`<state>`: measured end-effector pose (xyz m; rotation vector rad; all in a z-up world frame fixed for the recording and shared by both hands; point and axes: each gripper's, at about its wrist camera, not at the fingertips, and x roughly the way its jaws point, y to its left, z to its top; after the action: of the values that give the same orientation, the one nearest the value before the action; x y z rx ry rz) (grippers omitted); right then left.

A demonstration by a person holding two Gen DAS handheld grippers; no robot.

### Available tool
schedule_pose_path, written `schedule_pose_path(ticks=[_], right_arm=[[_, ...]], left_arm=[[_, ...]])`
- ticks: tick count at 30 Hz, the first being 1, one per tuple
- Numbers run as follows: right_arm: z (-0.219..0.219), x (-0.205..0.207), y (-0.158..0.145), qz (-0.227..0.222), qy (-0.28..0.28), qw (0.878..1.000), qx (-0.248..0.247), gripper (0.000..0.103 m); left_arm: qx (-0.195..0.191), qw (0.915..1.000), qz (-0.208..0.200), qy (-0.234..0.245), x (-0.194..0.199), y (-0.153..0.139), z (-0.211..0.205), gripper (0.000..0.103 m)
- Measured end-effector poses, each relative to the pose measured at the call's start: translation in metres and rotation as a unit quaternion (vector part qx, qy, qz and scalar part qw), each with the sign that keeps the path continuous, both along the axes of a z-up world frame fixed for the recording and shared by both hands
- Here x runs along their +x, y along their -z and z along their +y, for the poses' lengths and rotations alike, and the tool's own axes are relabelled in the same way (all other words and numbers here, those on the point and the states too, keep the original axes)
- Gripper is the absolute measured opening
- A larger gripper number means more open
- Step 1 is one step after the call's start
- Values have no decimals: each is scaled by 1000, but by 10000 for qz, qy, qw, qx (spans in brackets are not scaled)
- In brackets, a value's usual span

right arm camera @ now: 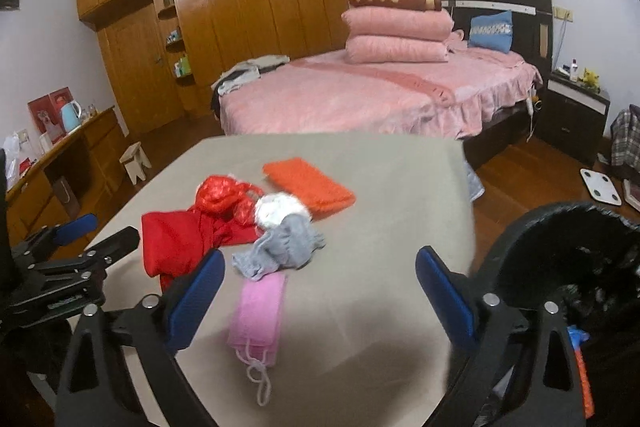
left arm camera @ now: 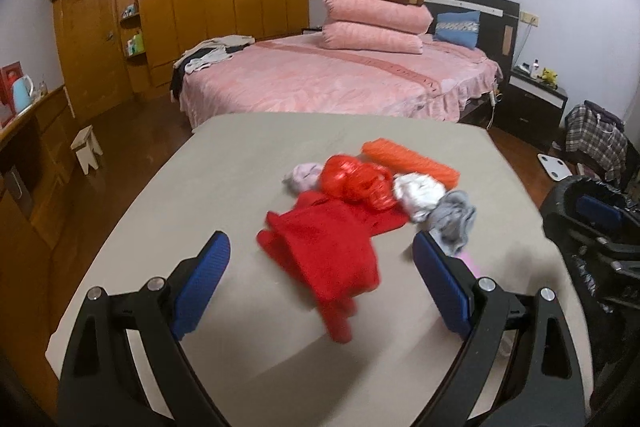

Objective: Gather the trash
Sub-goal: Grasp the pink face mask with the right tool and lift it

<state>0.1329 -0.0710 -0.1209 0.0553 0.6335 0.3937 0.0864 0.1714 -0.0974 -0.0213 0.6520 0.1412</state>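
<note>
**Both grippers empty over table, trash pile untouched**

Left gripper (left arm camera: 321, 251) spread wide, holds nothing, hovering above red cloth (left arm camera: 324, 251) at table (left arm camera: 224, 187) centre. Right gripper (right arm camera: 320, 271) also wide and empty, above pink face mask (right arm camera: 258, 311), which lies nearest the table's near edge. Behind it: grey crumpled wad (right arm camera: 286, 247), white crumpled wad (right arm camera: 276, 209), red plastic bag (right arm camera: 222, 197), all touching in one cluster. Orange folded cloth (right arm camera: 308, 187) sits just beyond, toward far edge. Everything looks light, soft, crushable; bag probably slippery, pinch a bunched fold. Mask: thin and flat, best taken by the ear loops or by one edge. Black-lined trash bin (right arm camera: 560, 255) off table's right edge; contents dark, can't tell, something blue and orange by its side.
</note>
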Motion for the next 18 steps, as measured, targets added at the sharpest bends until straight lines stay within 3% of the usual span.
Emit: schedule_pose_path(ticks=[11, 18], right_arm=[[35, 10, 37, 523, -346, 9975, -333, 80], [44, 10, 49, 792, -528, 9944, -451, 62]], left_arm=[[-67, 9996, 192, -189, -3, 18, 25, 90], [-128, 9994, 255, -209, -1, 22, 30, 90]])
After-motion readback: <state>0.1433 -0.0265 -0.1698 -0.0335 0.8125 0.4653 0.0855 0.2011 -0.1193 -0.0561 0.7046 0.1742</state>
